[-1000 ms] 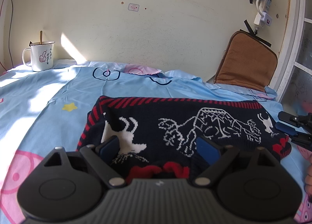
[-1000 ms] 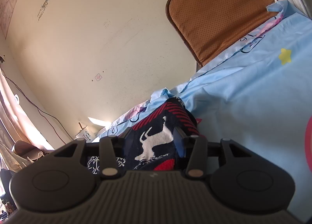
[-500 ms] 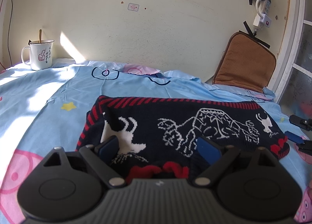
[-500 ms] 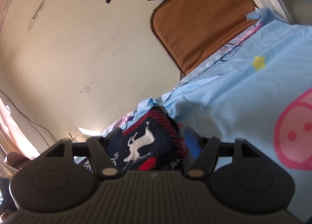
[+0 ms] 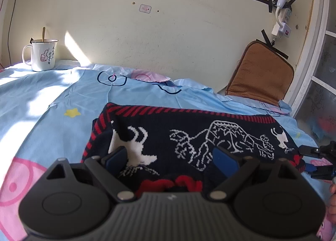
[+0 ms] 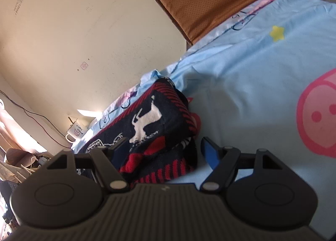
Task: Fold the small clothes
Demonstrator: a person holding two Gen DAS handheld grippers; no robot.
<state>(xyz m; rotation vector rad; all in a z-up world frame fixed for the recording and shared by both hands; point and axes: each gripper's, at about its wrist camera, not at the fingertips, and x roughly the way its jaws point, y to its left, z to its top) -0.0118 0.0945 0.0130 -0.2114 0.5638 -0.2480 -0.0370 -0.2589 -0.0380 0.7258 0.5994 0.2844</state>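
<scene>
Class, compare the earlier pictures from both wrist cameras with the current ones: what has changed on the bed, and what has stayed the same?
The right gripper has just been opening: its jaws, earlier closed on the sweater's corner, now stand apart, with that corner lying loose between them. The left gripper stays wide open over the near edge. The folded sweater, mug and brown cushion have not moved.

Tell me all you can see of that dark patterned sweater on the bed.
The sweater looks knitted, navy with white animal figures and red-striped edging. It lies folded into a flat, layered bundle on the light blue cartoon bedsheet. Both open claws, left and right, straddle its near edges without pinching it.
</scene>
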